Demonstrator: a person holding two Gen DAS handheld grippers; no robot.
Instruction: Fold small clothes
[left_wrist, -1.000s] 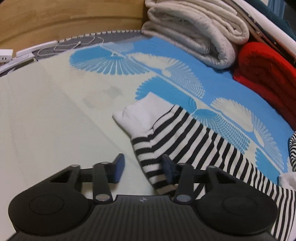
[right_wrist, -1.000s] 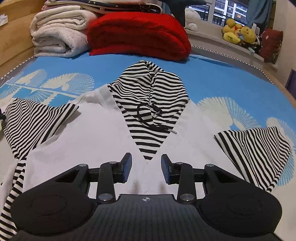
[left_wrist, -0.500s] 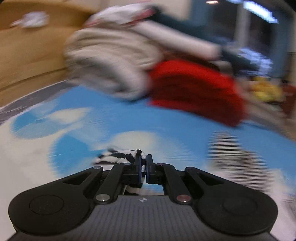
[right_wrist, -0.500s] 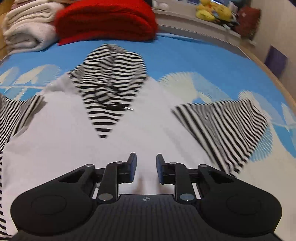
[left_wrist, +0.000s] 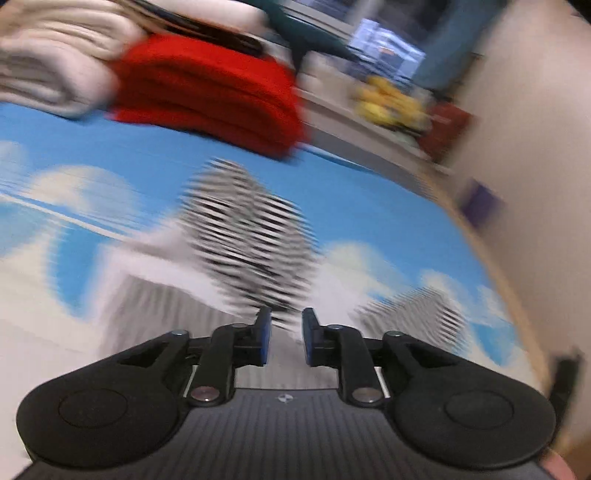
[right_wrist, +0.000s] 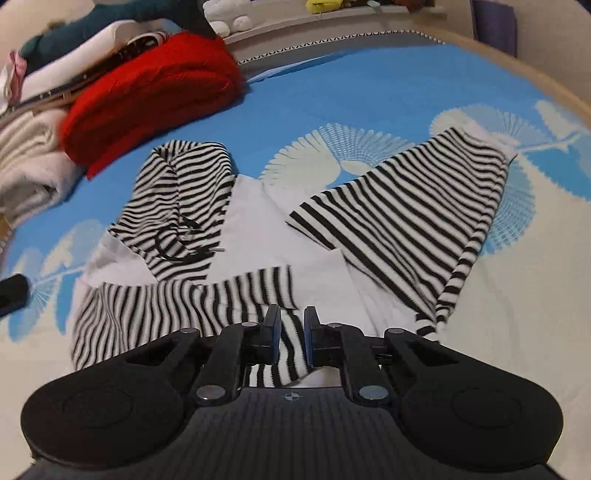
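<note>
A small white hoodie (right_wrist: 258, 221) with black-and-white striped hood (right_wrist: 184, 192) and sleeves lies flat on the blue and white bed sheet (right_wrist: 369, 92). One striped sleeve (right_wrist: 177, 306) is folded across the body. Its end lies between the fingers of my right gripper (right_wrist: 291, 321), whose jaws are closing with a gap still showing. The other sleeve (right_wrist: 413, 221) stretches out to the right. In the blurred left wrist view my left gripper (left_wrist: 286, 321) hangs above the hoodie, below the hood (left_wrist: 247, 229). Its jaws are opening with nothing between them.
A folded red blanket (right_wrist: 147, 92) and white folded blankets (right_wrist: 26, 162) sit at the head of the bed, with more folded things stacked on top. Plush toys (right_wrist: 325, 3) stand on a ledge behind. The wooden bed frame (right_wrist: 535, 74) curves along the right side.
My left gripper closed on the striped sleeve, swung it up and across to the right, then let it go. My right gripper moved right and rolled, its jaws narrowing over the sleeve end.
</note>
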